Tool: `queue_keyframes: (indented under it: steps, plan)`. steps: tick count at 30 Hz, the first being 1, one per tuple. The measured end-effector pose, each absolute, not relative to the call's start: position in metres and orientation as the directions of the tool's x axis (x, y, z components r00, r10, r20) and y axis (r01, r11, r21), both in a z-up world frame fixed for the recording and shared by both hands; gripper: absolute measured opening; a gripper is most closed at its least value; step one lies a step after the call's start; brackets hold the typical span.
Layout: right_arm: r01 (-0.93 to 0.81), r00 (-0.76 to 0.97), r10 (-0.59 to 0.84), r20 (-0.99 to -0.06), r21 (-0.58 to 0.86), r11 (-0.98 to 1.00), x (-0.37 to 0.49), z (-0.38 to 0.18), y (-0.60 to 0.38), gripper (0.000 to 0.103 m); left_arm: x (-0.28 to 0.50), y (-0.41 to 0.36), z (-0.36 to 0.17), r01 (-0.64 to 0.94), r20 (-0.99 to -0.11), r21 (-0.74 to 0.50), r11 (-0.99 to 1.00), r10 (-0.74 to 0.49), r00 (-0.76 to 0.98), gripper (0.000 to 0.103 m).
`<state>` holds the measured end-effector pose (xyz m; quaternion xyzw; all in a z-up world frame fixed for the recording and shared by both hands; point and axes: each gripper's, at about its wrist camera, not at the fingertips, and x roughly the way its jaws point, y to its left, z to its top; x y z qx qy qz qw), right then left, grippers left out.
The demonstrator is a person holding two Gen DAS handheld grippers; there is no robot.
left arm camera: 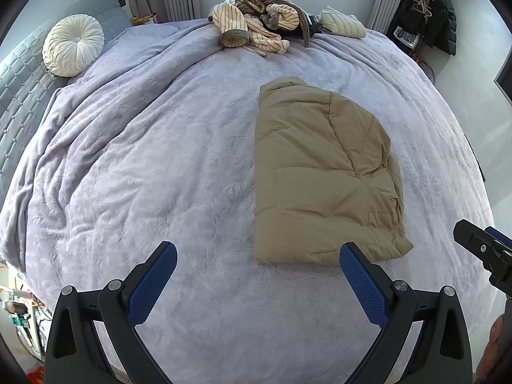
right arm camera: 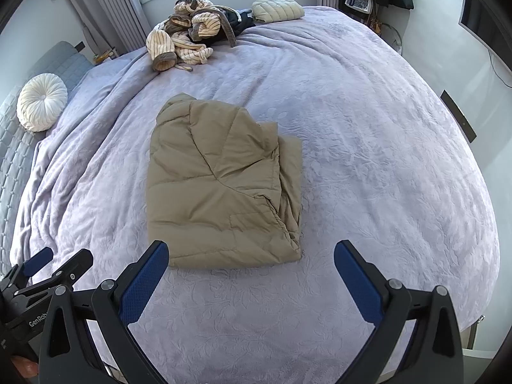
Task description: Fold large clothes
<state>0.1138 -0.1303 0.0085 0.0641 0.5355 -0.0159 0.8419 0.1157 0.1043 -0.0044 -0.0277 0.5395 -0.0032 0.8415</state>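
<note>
A tan padded jacket lies folded into a compact rectangle on the lavender bedspread; it also shows in the right wrist view. My left gripper is open and empty, above the bed just in front of the jacket's near edge. My right gripper is open and empty, also just in front of the jacket's near edge. The right gripper shows at the right edge of the left wrist view. The left gripper shows at the lower left of the right wrist view.
A heap of striped cream clothing and a folded pale quilted garment lie at the far end of the bed. A round white cushion rests by the grey headboard. Dark coats hang at the far right.
</note>
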Motion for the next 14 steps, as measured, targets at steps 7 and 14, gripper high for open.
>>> queue_keyframes:
  steps: [7, 14]
  plan:
    - [0.095, 0.425, 0.043, -0.904, 0.091, 0.991, 0.1125, 0.0086, -0.1282, 0.103, 0.1162, 0.1048, -0.0043, -0.022, -0.907, -0.054, 0.998, -0.04, 0.42, 0.102]
    - [0.093, 0.425, 0.044, -0.904, 0.092, 0.991, 0.1122, 0.0085, -0.128, 0.103, 0.1169, 0.1043, -0.0033, -0.013, -0.905, -0.058, 0.998, -0.047, 0.422, 0.102]
